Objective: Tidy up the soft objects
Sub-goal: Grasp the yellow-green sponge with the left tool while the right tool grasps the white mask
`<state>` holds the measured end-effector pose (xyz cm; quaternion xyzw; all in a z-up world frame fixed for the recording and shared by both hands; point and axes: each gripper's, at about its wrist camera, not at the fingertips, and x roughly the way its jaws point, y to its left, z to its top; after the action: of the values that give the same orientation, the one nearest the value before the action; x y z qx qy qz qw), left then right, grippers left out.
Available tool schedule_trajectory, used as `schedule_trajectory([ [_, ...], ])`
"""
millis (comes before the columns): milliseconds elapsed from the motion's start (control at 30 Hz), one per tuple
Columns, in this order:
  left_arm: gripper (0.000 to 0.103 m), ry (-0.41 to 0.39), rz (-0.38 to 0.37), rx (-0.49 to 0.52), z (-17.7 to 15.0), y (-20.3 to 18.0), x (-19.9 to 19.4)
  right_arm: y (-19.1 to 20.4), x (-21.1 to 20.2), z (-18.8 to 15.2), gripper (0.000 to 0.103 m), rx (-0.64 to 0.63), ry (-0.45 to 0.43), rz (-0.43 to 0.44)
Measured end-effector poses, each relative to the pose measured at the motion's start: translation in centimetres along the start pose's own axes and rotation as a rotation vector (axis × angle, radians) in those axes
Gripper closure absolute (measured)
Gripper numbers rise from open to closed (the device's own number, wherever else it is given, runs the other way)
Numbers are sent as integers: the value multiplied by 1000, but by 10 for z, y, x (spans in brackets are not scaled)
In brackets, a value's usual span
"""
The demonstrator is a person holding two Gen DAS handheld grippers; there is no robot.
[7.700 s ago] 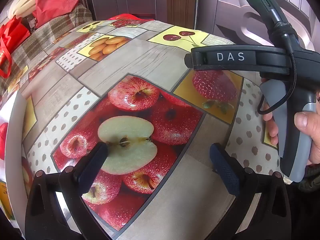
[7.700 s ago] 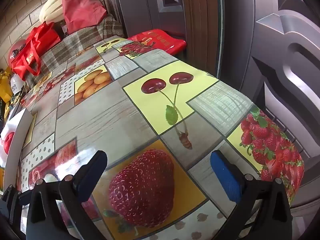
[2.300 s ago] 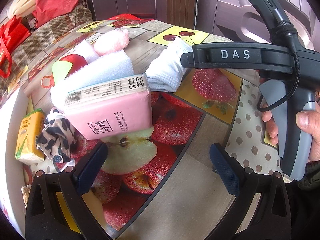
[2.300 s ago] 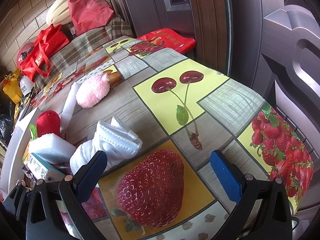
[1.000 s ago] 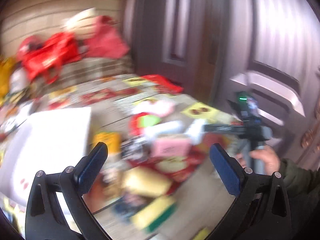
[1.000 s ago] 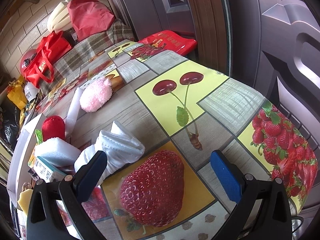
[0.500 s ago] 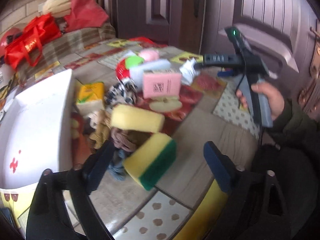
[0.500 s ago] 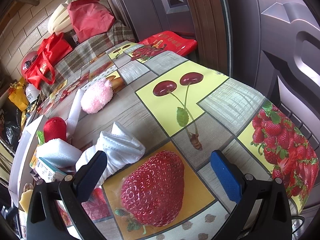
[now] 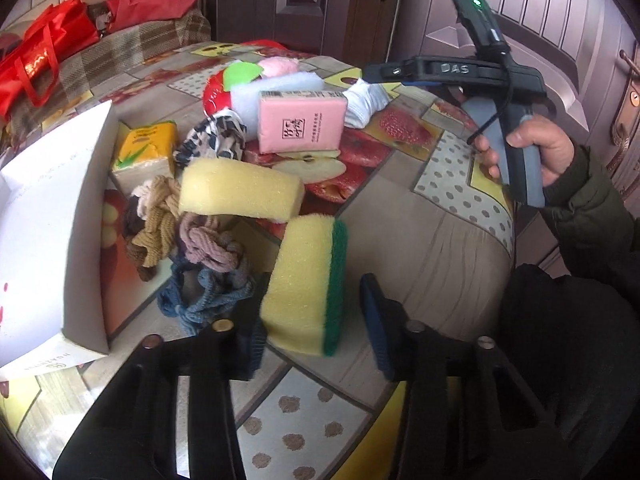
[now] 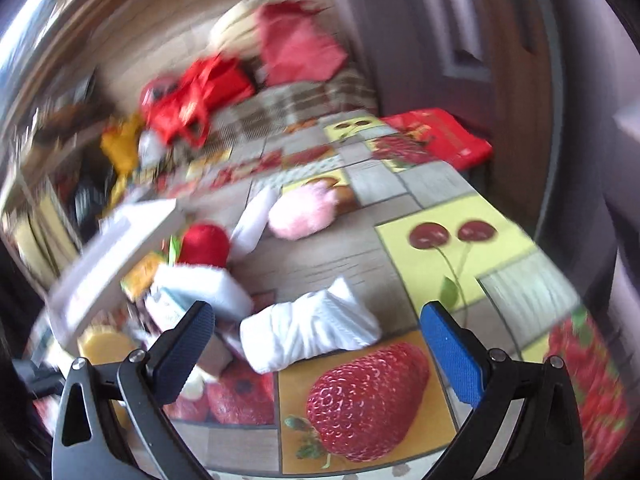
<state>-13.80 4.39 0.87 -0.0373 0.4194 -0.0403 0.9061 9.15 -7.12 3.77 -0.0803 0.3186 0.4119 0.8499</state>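
A yellow sponge with a green scouring side [image 9: 300, 284] stands on edge on the fruit-print tablecloth. My left gripper [image 9: 312, 324] straddles it with its jaws closing. The left pad is blurred against the yellow face. The right pad stands just clear of the green side. Behind the sponge lie a plain yellow sponge [image 9: 240, 194], several knotted hair ties [image 9: 208, 244], a pink tissue pack [image 9: 300, 120] and a yellow tissue pack [image 9: 146, 148]. My right gripper [image 10: 320, 320] hangs open over a folded white cloth [image 10: 308, 336], with nothing between its fingers.
An open white box [image 9: 40, 220] stands at the left of the pile. A red plush apple [image 10: 204, 244] and a pink fluffy ball [image 10: 304, 210] lie further back. A person's hand [image 9: 536, 148] holds the right gripper at the table's right edge. Red bags [image 9: 44, 48] sit beyond the table.
My left gripper has sunk closer to the green-edged sponge and its jaws have narrowed around it. The right wrist view has rolled and tipped up and is now blurred.
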Motion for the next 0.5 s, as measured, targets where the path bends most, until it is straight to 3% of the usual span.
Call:
schedule_trajectory([
  [133,75,9,-1,1,0,-2,3,14,35,2,0,-99,122,-61],
  [333,75,14,-1,-21,5,0,5,22,60,5,2,-186,193,-94],
  [367,75,14,-6,-20,6,-1,6,22,60,5,6,-195,196,-92],
  [400,75,15,-9,-18,7,-1,7,22,61,4,21,-201,200,-83],
  [500,76,12,-6,-17,7,-2,8,23,50,2,32,-204,161,-62],
])
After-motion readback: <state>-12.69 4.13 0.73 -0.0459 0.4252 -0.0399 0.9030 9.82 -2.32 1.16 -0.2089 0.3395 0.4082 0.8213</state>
